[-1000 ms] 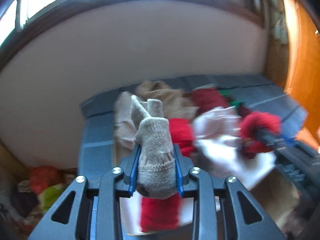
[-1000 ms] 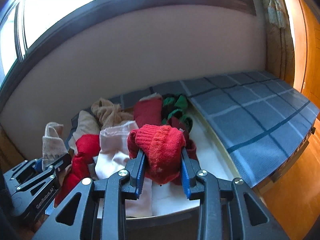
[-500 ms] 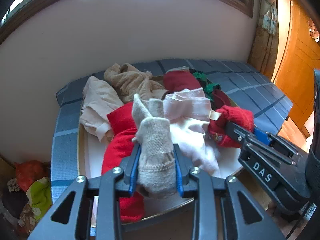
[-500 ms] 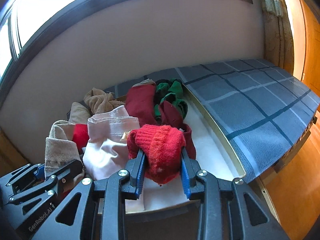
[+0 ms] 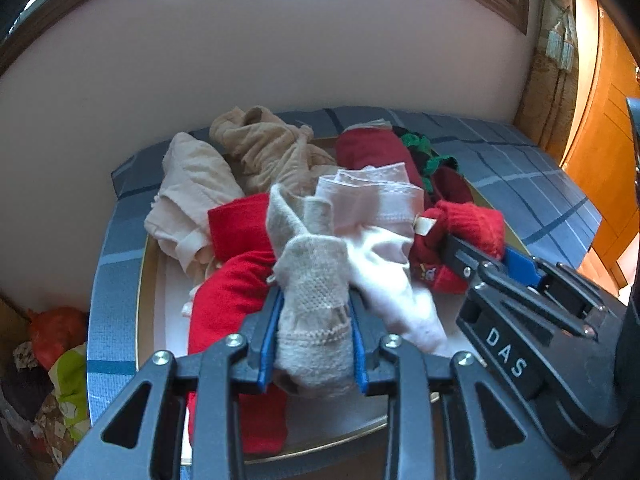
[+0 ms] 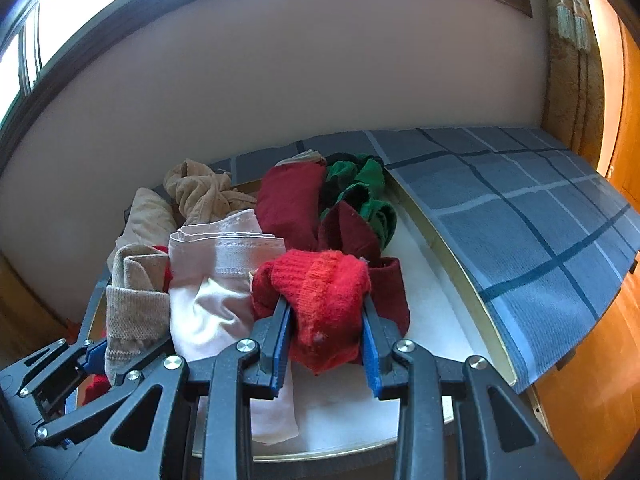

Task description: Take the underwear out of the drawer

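Note:
My left gripper (image 5: 314,340) is shut on a beige knit sock (image 5: 316,308), held over the front of the open drawer (image 5: 146,280). My right gripper (image 6: 326,340) is shut on a red knit sock (image 6: 324,300), also over the drawer's front. Each gripper shows in the other's view: the right one (image 5: 480,252) at right, the left one (image 6: 100,356) at lower left. Between them lies pale pink underwear with a lace band (image 6: 224,272), also in the left wrist view (image 5: 376,216). More garments fill the drawer: red cloth (image 5: 236,280), beige pieces (image 5: 192,196), dark red (image 6: 292,200) and green (image 6: 360,188).
A blue checked cloth (image 6: 520,216) covers the surface to the right of the drawer. A pale wall (image 6: 280,80) stands behind, with a window above it. Orange wooden furniture (image 5: 600,140) is at far right. A heap of coloured items (image 5: 60,360) lies on the floor at left.
Both grippers have drawn back toward the drawer's front with their socks still held. The left view has swung so the whole drawer and the right gripper show clearly.

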Tool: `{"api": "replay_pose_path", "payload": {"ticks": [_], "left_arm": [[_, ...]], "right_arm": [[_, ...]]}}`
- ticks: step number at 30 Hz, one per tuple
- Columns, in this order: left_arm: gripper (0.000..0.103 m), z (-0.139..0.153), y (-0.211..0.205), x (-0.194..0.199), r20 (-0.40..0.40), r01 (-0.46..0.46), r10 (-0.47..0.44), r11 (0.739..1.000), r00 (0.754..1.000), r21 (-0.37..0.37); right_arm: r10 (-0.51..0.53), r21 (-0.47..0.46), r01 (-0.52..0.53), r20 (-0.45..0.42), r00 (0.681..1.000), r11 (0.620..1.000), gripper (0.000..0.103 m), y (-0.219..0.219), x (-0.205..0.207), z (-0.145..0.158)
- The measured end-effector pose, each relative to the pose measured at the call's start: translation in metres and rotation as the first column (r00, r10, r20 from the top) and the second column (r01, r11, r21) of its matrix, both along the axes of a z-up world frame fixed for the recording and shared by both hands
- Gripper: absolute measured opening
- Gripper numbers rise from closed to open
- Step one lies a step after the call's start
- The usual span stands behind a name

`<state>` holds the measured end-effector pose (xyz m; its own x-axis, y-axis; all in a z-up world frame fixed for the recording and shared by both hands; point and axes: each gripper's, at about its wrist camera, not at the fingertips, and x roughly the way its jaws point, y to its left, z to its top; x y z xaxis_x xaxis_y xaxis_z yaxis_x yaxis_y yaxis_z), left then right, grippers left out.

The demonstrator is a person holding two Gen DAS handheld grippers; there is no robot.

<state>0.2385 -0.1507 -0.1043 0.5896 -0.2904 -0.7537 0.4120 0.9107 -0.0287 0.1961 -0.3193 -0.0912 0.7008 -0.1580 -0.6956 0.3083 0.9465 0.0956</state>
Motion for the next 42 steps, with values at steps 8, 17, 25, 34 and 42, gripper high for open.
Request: {"api": "replay_pose_path", "payload": {"ticks": [8,17,25,34,42], "left_arm": [[0.056,0.003,-0.005,-0.012,0.039,0.034,-0.036,0.999,0.999,0.031],[0.085,0.008,-0.002,-0.02,0.048,0.014,-0.016,0.999,0.999,0.031],[0.1,0.017,0.003,-0.023,0.064,-0.013,0.014,1.0,0.998,-0.022],[0.1,0.017,0.008,-0.033,0.055,-0.05,0.052,0.998,0.997,-0.044],[0.1,0.007,0.013,-0.034,0.04,-0.085,0.086,0.996,0.995,-0.023]], "right_arm": [[0.047,0.06,-0.048,0.009,0.999,0.997,0.047,-0.007,-0.003,-0.001],[0.063,0.101,-0.072,0.082,0.995,0.992,0.073,-0.002,-0.022,0.006],[0.03,0.159,-0.061,0.193,0.981,0.985,0.073,-0.014,-0.039,0.016],[-0.019,0.176,-0.019,0.213,0.977,0.984,0.073,-0.02,-0.059,0.02],[-0.032,0.149,0.001,0.203,0.979,0.989,0.073,-0.022,-0.068,0.017]]}}
